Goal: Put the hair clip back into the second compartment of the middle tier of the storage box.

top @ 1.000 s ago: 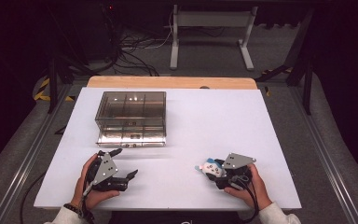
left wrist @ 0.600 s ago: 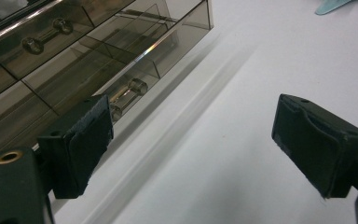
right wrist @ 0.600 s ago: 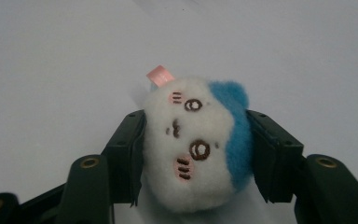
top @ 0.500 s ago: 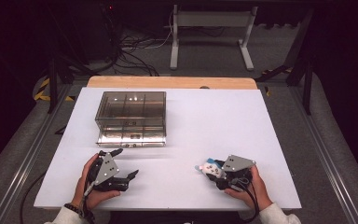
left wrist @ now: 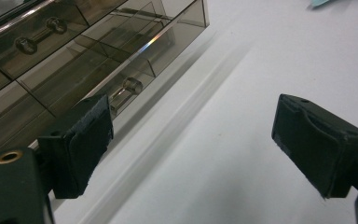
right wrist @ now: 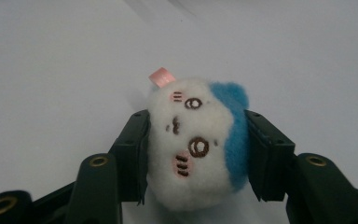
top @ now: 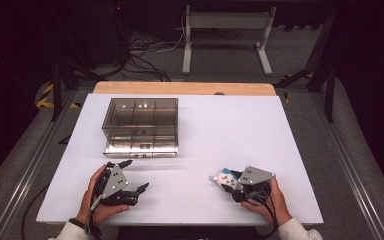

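A small white and blue plush toy (top: 223, 178) with an embroidered face lies near the table's front right. My right gripper (top: 227, 182) has just been closing its jaws on it. In the right gripper view both pads press the plush toy (right wrist: 196, 149) from either side, with my right gripper (right wrist: 198, 127) low over the white table. At the front left, my left gripper (top: 136, 175) stands open with nothing between its fingers. The left gripper view has my left gripper (left wrist: 193, 126) pointing just right of the smoky clear drawer box (left wrist: 98, 46).
The drawer box (top: 140, 125) stands at the left middle of the white table (top: 230, 125), its knobbed drawer fronts facing me. A wooden strip (top: 185, 88) runs along the far edge. Dark floor, cables and a stand lie beyond.
The right gripper's jaws look slightly narrower around the plush toy. Both hands have kept their places.
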### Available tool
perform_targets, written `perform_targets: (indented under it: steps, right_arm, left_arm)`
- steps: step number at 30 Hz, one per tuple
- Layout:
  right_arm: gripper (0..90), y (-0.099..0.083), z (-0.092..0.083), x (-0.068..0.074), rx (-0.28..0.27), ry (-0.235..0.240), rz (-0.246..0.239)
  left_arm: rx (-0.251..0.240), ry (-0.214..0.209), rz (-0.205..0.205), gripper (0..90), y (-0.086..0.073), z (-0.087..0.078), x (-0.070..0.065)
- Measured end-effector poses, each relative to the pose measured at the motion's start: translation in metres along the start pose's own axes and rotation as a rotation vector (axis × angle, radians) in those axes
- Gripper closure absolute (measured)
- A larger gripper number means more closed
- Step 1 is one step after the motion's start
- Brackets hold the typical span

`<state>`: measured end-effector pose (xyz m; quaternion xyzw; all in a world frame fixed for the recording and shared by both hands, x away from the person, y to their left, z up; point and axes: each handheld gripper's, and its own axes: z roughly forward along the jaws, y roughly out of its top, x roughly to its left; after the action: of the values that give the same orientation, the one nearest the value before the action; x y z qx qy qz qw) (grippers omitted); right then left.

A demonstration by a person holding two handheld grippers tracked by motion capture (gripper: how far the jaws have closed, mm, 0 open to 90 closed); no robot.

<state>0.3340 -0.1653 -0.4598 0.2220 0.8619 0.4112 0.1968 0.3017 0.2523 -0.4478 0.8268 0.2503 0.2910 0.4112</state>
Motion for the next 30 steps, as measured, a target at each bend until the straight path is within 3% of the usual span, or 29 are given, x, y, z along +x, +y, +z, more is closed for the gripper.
perform_targets:
  steps: [19, 27, 30]
  right_arm:
    - [47.9, 0.027, 0.006, 0.007, -0.101, -0.010, -0.004]
    - [47.8, 0.048, 0.020, 0.016, -0.130, -0.004, -0.040]
    - [47.9, 0.061, 0.028, 0.019, -0.147, 0.018, -0.050]
  left_arm:
    - [-0.004, -0.001, -0.003, 15.8, 0.000, 0.000, 0.001]
    - [-0.008, 0.003, -0.009, 16.6, -0.001, -0.001, 0.002]
    - [-0.007, 0.004, -0.013, 17.3, -0.001, -0.001, 0.003]
